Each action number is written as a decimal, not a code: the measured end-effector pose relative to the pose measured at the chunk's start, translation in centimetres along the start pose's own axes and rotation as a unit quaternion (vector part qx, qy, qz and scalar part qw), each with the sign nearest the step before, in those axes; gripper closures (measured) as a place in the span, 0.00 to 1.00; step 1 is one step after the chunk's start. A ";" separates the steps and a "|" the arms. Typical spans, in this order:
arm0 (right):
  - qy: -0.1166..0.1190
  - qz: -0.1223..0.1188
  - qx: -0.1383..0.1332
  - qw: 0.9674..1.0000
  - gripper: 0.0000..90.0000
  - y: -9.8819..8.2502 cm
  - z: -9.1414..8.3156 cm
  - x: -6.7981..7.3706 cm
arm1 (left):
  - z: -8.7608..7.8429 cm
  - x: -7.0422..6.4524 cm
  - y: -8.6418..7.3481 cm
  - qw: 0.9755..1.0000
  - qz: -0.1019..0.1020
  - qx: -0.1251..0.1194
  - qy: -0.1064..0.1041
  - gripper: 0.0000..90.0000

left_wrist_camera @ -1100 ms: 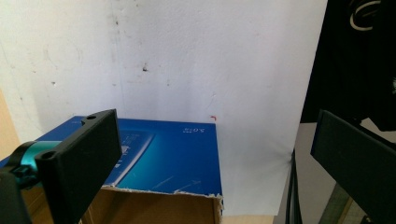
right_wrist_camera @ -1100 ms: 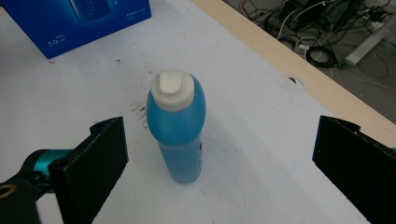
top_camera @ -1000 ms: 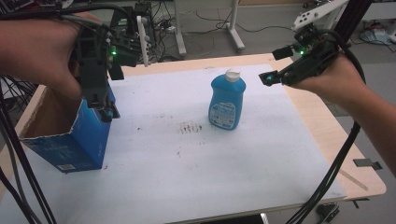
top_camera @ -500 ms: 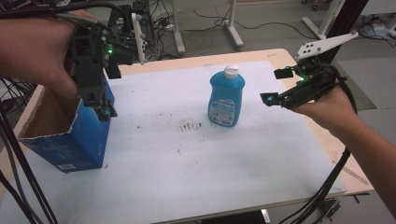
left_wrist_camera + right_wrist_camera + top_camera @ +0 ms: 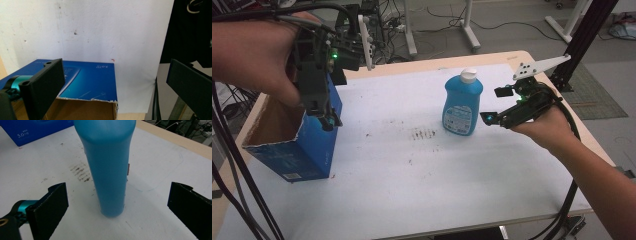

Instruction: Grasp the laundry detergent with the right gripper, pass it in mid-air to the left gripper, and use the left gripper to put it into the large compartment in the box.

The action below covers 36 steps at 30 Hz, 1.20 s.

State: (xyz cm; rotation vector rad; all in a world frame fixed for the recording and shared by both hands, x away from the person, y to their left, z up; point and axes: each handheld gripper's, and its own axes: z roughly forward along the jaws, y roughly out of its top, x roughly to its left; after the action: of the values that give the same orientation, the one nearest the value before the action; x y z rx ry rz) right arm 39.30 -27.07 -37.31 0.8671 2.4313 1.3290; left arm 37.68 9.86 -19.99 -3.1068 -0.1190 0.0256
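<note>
A blue bottle (image 5: 462, 102) with a white cap stands upright on the white table cover (image 5: 422, 170). My right gripper (image 5: 496, 105) is open just to its right, level with its lower half. In the right gripper view the bottle (image 5: 110, 170) rises between the wide-apart jaws of the right gripper (image 5: 117, 192), slightly ahead of them and untouched. An open-topped blue cardboard box (image 5: 297, 150) stands at the table's left. My left gripper (image 5: 324, 107) hangs open over its right wall. In the left gripper view, the left gripper (image 5: 115, 68) spans the box (image 5: 87, 82) corner.
Light wooden table edge (image 5: 492, 57) borders the white cover. Dark smudges (image 5: 424, 134) mark the cover left of the bottle. Black cables (image 5: 232, 165) run down the left side, and a black frame post (image 5: 584, 35) stands at the back right.
My right gripper has come down and leftward, closing in on the bottle's right side. The left gripper has stayed over the box's right wall.
</note>
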 end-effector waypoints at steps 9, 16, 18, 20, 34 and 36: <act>0.008 0.013 0.005 1.000 0.03 -0.5 2.6 -0.3 | 0.0 0.1 -0.7 1.000 -0.005 0.000 0.001 0.02; 0.009 0.033 0.000 0.999 0.03 -1.5 4.1 -0.7 | 0.0 0.1 -1.0 1.000 -0.010 -0.001 0.001 0.02; 0.009 0.034 0.000 0.999 0.03 -1.6 4.4 -0.8 | 0.0 0.1 -1.0 1.000 -0.010 -0.001 0.001 0.02; 0.011 0.037 -0.003 0.999 0.03 -1.7 5.0 -0.8 | 0.0 0.2 -1.0 1.000 -0.009 -0.001 0.001 0.02; 0.020 0.063 -0.021 0.998 0.03 -2.2 7.0 -1.0 | 0.1 0.2 -1.3 1.000 -0.011 0.002 -0.002 0.02; 0.018 0.064 -0.025 0.997 0.03 -2.2 7.3 -0.9 | 0.2 0.3 -1.4 1.000 -0.012 0.004 -0.003 0.02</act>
State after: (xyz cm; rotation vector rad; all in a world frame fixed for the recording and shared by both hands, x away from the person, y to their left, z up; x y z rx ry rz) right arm 42.58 -23.56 -43.30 1.0083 2.3951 1.4551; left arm 37.85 11.23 -20.17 -3.0975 -0.1575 0.0359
